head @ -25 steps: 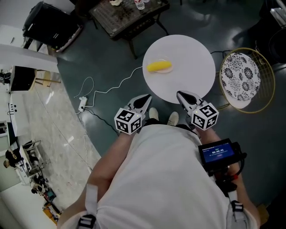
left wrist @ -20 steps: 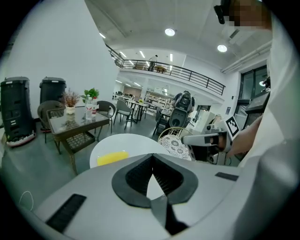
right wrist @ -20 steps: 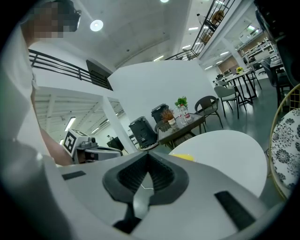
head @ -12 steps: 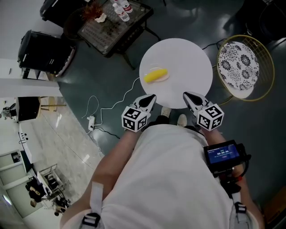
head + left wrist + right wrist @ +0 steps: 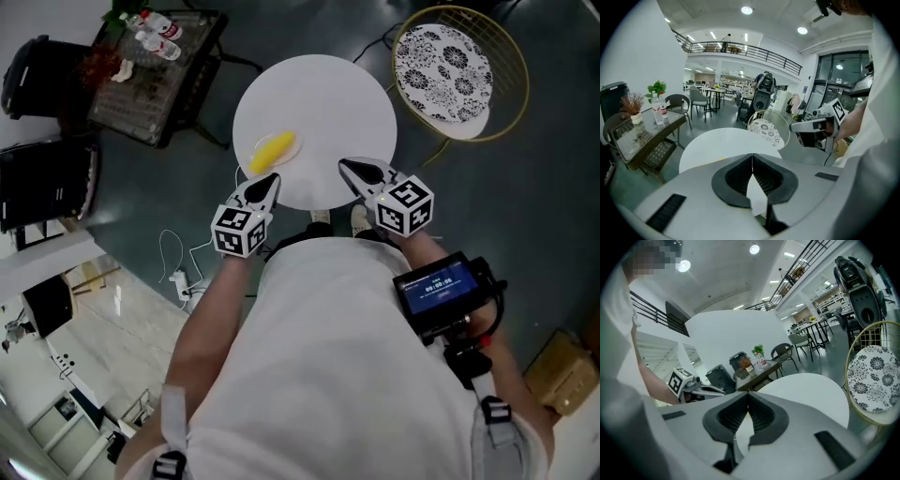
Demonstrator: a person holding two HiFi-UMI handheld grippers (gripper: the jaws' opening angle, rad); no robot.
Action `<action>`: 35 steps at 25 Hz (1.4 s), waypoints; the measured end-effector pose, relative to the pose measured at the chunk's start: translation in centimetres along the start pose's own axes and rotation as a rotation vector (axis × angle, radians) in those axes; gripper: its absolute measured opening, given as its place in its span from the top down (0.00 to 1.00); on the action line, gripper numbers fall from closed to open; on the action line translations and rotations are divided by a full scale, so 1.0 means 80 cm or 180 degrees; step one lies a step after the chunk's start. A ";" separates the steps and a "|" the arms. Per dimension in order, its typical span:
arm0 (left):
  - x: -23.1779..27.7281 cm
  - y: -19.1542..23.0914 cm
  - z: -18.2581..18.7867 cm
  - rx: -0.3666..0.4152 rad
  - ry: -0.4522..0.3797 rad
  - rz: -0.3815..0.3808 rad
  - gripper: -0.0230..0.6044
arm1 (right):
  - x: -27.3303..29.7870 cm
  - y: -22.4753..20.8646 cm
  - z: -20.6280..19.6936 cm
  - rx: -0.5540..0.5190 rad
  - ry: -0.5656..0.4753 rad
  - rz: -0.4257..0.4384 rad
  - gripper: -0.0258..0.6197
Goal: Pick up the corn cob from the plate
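A yellow corn cob (image 5: 272,150) lies on a pale plate (image 5: 294,142) near the left edge of the round white table (image 5: 328,94). My left gripper (image 5: 270,178) is shut and empty, its tip just short of the cob at the table's near edge. My right gripper (image 5: 345,165) is also shut and empty, over the near edge to the right of the cob. In the left gripper view the shut left gripper (image 5: 752,154) points across the table (image 5: 717,143), and its body hides the cob. The right gripper view shows the shut right gripper (image 5: 748,393) before the same table (image 5: 806,390).
A gold wire chair with a patterned cushion (image 5: 442,61) stands right of the table. At the left a dark glass side table (image 5: 150,80) holds bottles and a plant. A white cable (image 5: 178,267) runs over the floor. A cardboard box (image 5: 562,370) sits at the right.
Both grippers have come forward to the table's near edge, the left one closing in on the corn cob. Both stayed shut. The head view has swung, so the room looks turned.
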State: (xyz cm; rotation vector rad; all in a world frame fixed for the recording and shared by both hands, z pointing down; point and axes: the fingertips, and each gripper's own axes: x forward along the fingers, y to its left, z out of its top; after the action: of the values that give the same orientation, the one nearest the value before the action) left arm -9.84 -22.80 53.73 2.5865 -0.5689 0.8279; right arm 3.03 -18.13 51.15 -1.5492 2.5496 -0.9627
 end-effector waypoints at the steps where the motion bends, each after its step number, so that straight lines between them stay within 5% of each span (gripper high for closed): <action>1: 0.004 0.005 -0.004 0.0022 0.0028 -0.0033 0.95 | 0.003 -0.002 -0.004 0.0019 0.0000 -0.0038 0.95; 20: 0.040 0.094 -0.060 0.0497 0.0748 -0.0162 0.95 | 0.052 -0.015 -0.028 0.0225 -0.0013 -0.0419 0.95; 29: 0.063 0.139 -0.084 0.1015 0.1227 -0.0195 0.94 | 0.060 -0.013 -0.036 0.0376 -0.0089 -0.0639 0.95; 35: 0.096 0.140 -0.104 0.1348 0.1677 -0.0224 0.74 | 0.046 -0.027 -0.041 0.0454 -0.0140 -0.0816 0.95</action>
State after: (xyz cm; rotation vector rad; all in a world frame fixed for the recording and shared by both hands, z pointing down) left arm -13.31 -30.55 67.18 2.5468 -0.1540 1.6779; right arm 1.83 -20.16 56.00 -1.8620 2.2356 -1.0912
